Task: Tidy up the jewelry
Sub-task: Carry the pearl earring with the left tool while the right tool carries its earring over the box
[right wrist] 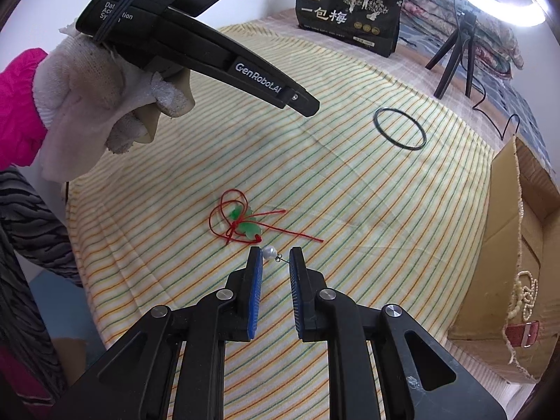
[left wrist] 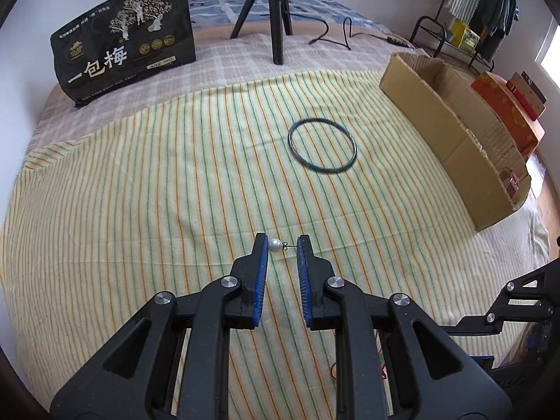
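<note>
Left wrist shows the left tool (left wrist: pixel 282 245) pinching a pearl earring (left wrist: pixel 274 245); the right tool (right wrist: pixel 275 256) pinches another earring (right wrist: pixel 268 252). Carry both gently to the box (left wrist: pixel 451 140).

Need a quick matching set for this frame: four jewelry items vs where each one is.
Items:
1. pearl earring
2. dark bangle
3. green pendant on red cord
4. pearl necklace

Places:
A. inside the cardboard box
B. lying alone far out on the striped cloth
C. pinched between gripper pads
D. on the cloth just beyond the right gripper

Pairs: 1-C, 2-B, 3-D, 4-A
</note>
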### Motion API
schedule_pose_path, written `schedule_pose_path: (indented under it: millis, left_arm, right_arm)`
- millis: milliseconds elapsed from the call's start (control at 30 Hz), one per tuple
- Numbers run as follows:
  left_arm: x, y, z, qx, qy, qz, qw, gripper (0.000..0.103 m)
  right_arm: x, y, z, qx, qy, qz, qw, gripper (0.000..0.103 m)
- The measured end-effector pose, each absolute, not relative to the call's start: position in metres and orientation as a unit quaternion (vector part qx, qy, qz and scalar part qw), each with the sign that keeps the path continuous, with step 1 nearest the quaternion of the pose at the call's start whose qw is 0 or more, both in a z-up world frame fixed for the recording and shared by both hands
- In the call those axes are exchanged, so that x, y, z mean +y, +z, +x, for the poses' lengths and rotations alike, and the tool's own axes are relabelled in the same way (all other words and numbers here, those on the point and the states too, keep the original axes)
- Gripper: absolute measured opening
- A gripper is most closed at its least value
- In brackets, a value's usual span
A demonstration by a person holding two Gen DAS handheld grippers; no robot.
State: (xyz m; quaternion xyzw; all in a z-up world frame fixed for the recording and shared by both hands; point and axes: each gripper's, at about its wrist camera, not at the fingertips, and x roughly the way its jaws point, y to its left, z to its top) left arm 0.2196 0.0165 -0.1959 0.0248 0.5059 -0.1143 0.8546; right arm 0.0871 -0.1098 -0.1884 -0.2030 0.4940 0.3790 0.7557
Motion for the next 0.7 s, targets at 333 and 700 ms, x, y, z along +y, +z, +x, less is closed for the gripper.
schedule_pose_path:
  millis: [333, 700]
  left_arm:
    - [0.015, -0.162, 0.211, 0.478, -0.125, 0.001, 0.869, 0.015]
    - [-0.021, -0.128, 0.204, 0.448, -0.162, -0.009, 0.879, 0.015]
  right_arm:
    - [-0.132, -0.149, 0.093, 0.466, 0.359, -0.174, 0.790, 0.014]
    - [-0.183, -0.114, 0.123, 0.441, 0.307, -0.129, 0.833, 0.014]
